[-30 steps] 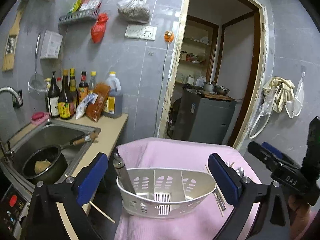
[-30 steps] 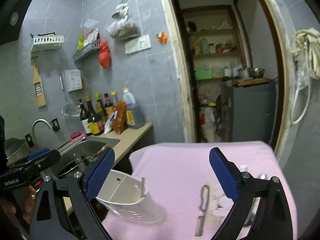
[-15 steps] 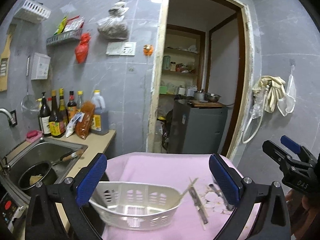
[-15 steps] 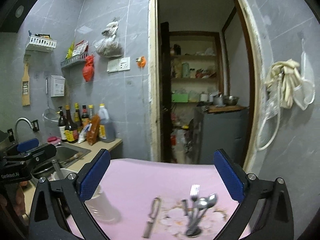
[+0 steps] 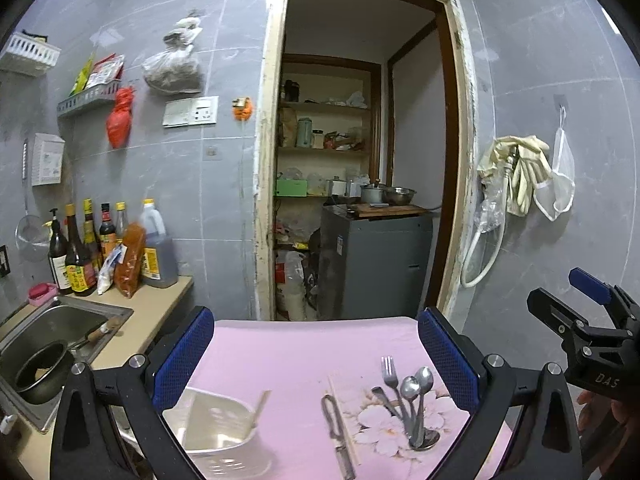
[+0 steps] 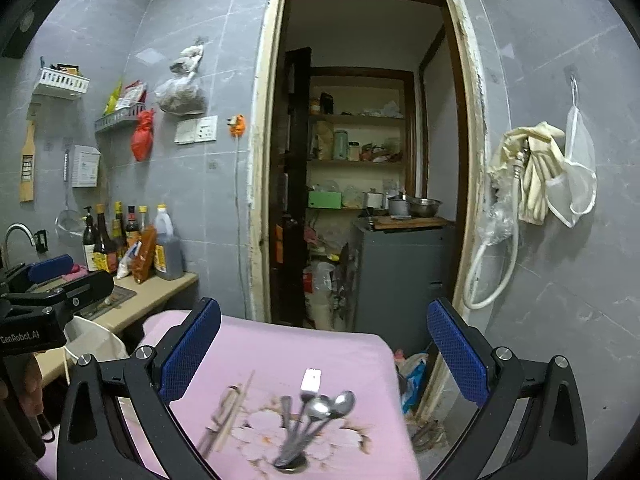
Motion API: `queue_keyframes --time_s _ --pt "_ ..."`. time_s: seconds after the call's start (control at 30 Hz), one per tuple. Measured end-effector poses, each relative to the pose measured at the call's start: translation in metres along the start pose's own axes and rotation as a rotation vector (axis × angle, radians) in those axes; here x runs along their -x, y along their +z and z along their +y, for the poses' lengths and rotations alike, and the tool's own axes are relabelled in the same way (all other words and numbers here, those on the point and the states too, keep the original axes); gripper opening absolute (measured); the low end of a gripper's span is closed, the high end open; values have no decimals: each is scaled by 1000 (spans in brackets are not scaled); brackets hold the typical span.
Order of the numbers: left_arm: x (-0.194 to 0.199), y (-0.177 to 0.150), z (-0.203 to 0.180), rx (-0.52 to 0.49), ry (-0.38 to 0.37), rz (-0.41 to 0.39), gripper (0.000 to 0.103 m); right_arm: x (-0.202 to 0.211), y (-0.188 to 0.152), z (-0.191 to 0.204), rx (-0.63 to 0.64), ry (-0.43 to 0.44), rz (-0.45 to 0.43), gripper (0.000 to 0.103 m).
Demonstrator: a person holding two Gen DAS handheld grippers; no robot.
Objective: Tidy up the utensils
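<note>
Both grippers hang above the pink-covered surface (image 5: 288,352) with nothing in them: the left gripper (image 5: 316,356) has its blue pads spread wide, and the right gripper (image 6: 324,344) is spread just as wide, which suits an approach to loose cutlery, as I judge it.

In the left wrist view the white basket (image 5: 216,436) sits at about 7 o'clock, close to the surface's left edge, with one light stick (image 5: 261,404) leaning out of it. A peeler-like tool (image 5: 336,432) lies flat at 6 o'clock beside a chopstick (image 5: 340,412), which I take to be the next things to sort. At 5 o'clock a fork (image 5: 389,372) and two spoons (image 5: 416,384) fan out from a bunch on the flower print, handles crossing, so pulling one free may drag its neighbours.

In the right wrist view that bunch (image 6: 316,412) lies at 6 o'clock, near the surface's right edge, where the cloth drops off towards the floor. The middle of the cloth between basket and cutlery is bare, giving room to carry pieces across. The sink counter (image 5: 148,312) stands just left of the basket.
</note>
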State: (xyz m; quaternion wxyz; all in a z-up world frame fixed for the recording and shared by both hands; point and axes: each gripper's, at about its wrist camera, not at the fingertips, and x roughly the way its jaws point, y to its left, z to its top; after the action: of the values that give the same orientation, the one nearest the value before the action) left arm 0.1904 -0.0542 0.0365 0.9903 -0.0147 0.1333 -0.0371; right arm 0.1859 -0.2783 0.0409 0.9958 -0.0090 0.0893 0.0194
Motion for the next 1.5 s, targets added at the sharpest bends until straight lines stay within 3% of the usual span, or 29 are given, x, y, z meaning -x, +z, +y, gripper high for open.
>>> queue_keyframes --time_s 0.37,0.67,0.9,1.2,1.4,1.5 --pt "-49 -19 -52 -14 -1 90 103 -60 -43 -61 -40 80 148 102" --pt "-94 -44 -71 -12 36 207 103 -114 -87 -93 -131 153 281 100" --pt "-130 -66 -74 -3 87 311 96 -157 -117 -94 -181 229 391 79" --pt "-176 -96 -49 104 145 483 81 -217 -159 -77 -195 302 576 48" --pt "-201 -111 -35 148 200 568 69 -239 -182 -65 -181 325 659 37" --pt "-213 -115 -23 201 193 604 63 -249 -187 -65 -193 338 679 37"
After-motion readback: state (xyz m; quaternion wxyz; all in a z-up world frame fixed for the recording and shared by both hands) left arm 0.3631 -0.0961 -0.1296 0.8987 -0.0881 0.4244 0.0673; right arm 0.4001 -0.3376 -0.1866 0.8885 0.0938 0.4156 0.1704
